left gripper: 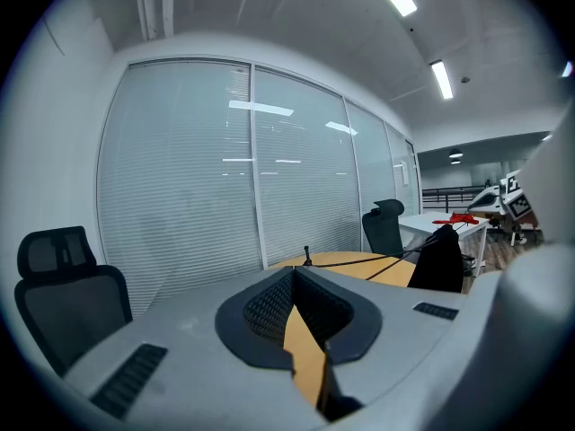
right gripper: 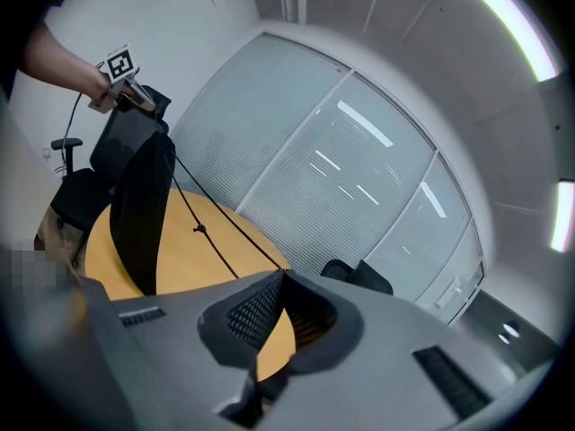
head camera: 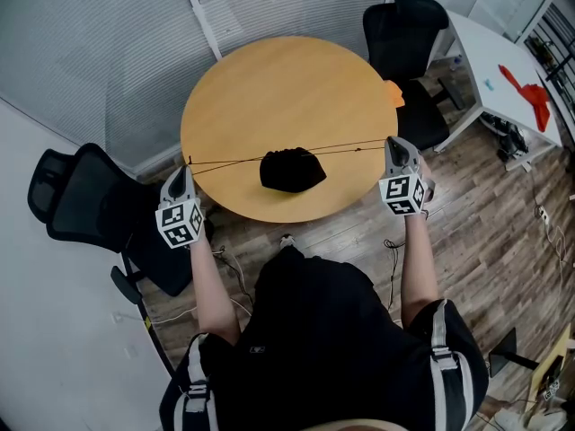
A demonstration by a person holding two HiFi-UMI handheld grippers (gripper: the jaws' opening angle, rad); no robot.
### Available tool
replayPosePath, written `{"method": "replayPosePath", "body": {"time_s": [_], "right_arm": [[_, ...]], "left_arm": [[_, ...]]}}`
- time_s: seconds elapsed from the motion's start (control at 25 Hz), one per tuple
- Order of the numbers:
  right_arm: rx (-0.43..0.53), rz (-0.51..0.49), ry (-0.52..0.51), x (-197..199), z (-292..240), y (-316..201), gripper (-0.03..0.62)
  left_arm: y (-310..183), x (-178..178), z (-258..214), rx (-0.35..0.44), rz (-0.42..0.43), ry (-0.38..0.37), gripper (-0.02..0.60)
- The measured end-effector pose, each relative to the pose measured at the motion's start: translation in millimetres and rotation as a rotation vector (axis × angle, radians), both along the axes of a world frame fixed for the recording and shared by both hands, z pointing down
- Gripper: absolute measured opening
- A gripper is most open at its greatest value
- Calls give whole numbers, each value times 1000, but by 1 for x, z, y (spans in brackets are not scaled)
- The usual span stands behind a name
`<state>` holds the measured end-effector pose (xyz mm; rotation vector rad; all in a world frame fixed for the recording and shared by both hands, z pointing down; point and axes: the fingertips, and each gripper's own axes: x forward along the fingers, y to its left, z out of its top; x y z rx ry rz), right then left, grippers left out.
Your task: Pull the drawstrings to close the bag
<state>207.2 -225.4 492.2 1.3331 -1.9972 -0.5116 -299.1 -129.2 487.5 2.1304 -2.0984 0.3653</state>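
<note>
While both cords run taut across the table [head camera: 269, 79], I read the left gripper [head camera: 188, 163] at the table's left edge and the right gripper [head camera: 390, 144] at its right edge. Each is clamped on an end of the drawstrings [head camera: 235, 161]. From the left gripper view, my jaws meet at their tips and a knot [left gripper: 306, 259] in the cord sits just past them. The right gripper view shows the same: jaws together, two black cords leading away from the tips toward the bag.

Between the two grippers, near the table's front edge, the black bag [head camera: 292, 170] sits on the wood with its mouth bunched. It looks upright and narrow from either side.

Around me: a black office chair [head camera: 90, 196] stands just beside and below the left gripper, close against the table's left rim. A second black chair [head camera: 409, 34] sits at the far right of the table, with a small orange thing [head camera: 393, 92] poking out at the rim beside it. Beyond that, a white desk [head camera: 503, 70] carries something red [head camera: 530, 88]. Blinds [head camera: 108, 43] cover the glass wall behind the table, and loose cables lie on the plank floor [head camera: 503, 232].
</note>
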Motion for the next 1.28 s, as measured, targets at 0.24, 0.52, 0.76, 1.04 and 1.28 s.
{"method": "replayPosePath", "body": {"time_s": [0.24,0.52,0.76,1.04,1.28], "right_arm": [[-5,10,6,-4,0,-7,58],[-15,17,15,-11,2,-19,58],[-26,28,26,-18,3,-30,58],[-35,56,40,-25,2,-49,58],[-32,81,44,-31,-1,-66,58]], "left_arm": [[-9,-5,4,-5,5,9,15],[-25,-14,7,-12,12,24,15],[-44,-22,12,-18,28,32,15],[-72,-31,18,-23,53,42,15],[-99,-38,15,-19,78,42,15]]}}
